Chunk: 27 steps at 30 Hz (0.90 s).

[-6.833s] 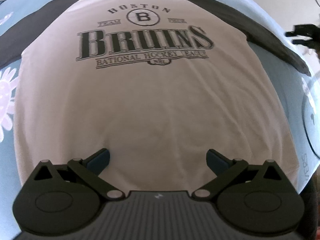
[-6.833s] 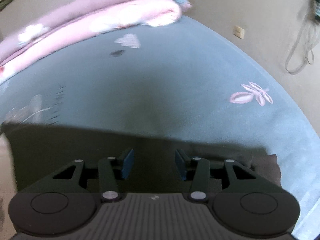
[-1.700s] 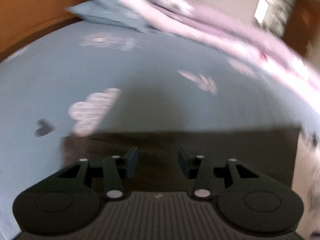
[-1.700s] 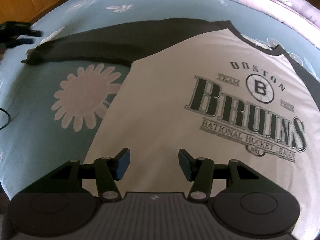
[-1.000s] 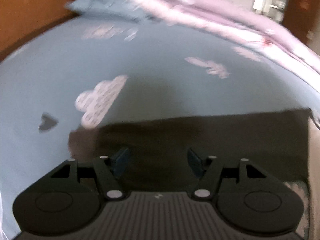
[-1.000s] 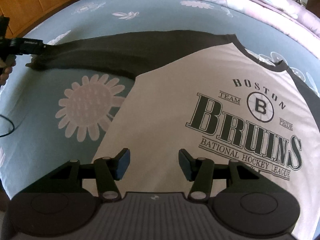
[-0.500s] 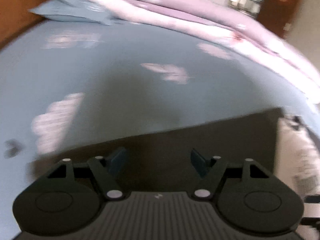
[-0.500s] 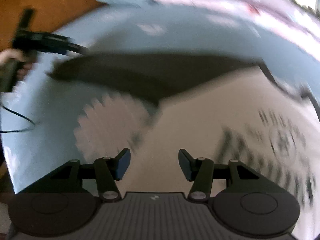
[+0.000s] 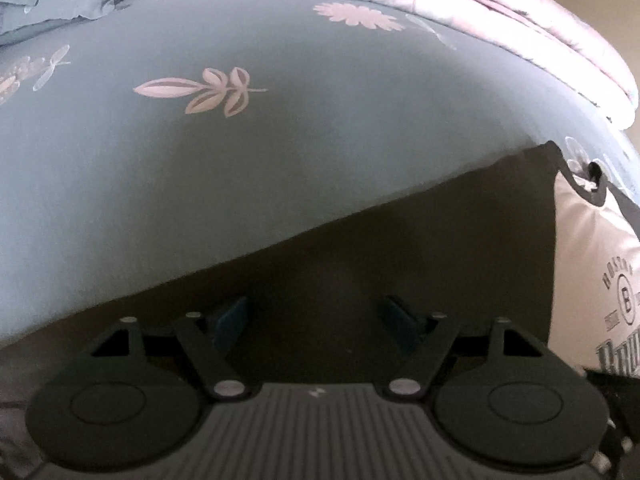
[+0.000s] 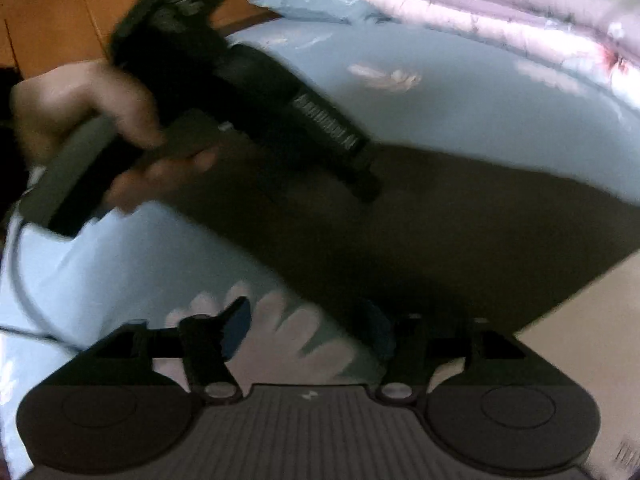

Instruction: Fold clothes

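Observation:
A white T-shirt with black sleeves lies flat on the bed. In the left wrist view its black sleeve runs diagonally under my left gripper, which hovers open just above the fabric with nothing between its fingers. The shirt's white printed body shows at the right edge. In the blurred right wrist view the same sleeve crosses the middle. My right gripper is open at the sleeve's near edge, over a flower print. A person's hand holds the left tool over the sleeve's far end.
A blue-grey bed sheet with leaf and flower prints surrounds the shirt. A rolled pink quilt lies along the far side, with a blue pillow beside it. An orange wooden panel stands at the left. A thin cable trails at the left edge.
My left gripper has slid along the black sleeve toward the shirt body and its jaws have widened. The right view has swung left onto the sleeve, close to the hand.

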{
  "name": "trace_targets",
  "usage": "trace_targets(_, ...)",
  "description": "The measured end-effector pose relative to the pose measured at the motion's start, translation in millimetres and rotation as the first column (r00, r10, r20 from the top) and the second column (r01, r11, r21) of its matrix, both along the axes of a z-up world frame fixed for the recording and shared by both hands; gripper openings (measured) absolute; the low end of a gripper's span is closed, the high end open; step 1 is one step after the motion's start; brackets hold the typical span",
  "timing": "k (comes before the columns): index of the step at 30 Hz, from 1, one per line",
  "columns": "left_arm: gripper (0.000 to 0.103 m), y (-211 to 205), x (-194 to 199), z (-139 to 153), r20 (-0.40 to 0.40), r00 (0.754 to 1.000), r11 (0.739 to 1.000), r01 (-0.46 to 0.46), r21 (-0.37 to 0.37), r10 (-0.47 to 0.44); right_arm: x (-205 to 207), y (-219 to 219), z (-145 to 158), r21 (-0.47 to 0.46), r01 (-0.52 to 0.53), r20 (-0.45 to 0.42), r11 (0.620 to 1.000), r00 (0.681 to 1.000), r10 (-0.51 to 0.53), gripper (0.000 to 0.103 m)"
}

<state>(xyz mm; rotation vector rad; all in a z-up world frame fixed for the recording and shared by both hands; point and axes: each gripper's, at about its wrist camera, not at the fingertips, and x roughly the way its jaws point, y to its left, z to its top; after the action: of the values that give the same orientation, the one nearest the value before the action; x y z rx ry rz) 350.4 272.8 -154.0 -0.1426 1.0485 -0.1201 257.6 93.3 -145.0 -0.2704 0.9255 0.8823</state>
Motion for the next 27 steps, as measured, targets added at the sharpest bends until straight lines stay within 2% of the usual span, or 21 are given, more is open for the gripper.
trace_targets(3, 0.078, -1.0, 0.6, 2.5, 0.007, 1.000, 1.000, -0.006, -0.001, 0.006, -15.0, -0.8, 2.7, -0.027, -0.048, 0.014, 0.998, 0.999, 0.049, 0.077)
trace_targets(5, 0.078, -3.5, -6.2, 10.0, 0.014, 1.000, 1.000, -0.016, 0.021, 0.016, -16.9, -2.0, 8.4, -0.034, -0.046, -0.017, 0.998, 0.999, 0.045, 0.076)
trace_targets(8, 0.079, -7.1, -36.7, 24.0, 0.123, 0.991, 0.998, 0.052, 0.030, -0.055, -23.8, -17.2, 30.6, 0.005, -0.015, -0.006, 1.000, 1.000, 0.015, 0.076)
trace_targets(10, 0.079, -16.1, -59.3, 25.5, 0.184, 0.976, 0.990, 0.100, 0.095, -0.117, -28.3, -30.0, 42.2, 0.016, 0.007, -0.009, 1.000, 1.000, -0.007, 0.076)
trace_targets(13, 0.079, -28.9, -82.1, 11.8, 0.192, 0.959, 0.969, 0.178, 0.171, -0.210, -33.7, -48.4, 52.8, 0.004, 0.044, -0.018, 0.999, 0.999, -0.044, 0.076)
trace_targets(22, 0.082, -13.6, -117.8, -1.9, 0.117, 0.976, 0.979, 0.171, 0.115, -0.184, -52.6, -88.3, 74.3, -0.060, 0.109, 0.018, 0.992, 0.994, -0.109, 0.076)
trace_targets(23, 0.082, -13.7, -119.1, 1.8, 0.126, 0.978, 0.980, 0.151, 0.132, -0.168, -53.7, -91.6, 76.1, -0.063, 0.116, 0.026, 0.991, 0.993, -0.115, 0.076)
trace_targets(27, 0.082, -13.8, -109.9, 10.0, 0.155, 0.982, 0.994, 0.107, 0.032, -0.110, -58.5, -108.4, 86.1, -0.057, 0.151, 0.034, 0.987, 0.988, -0.150, 0.076)
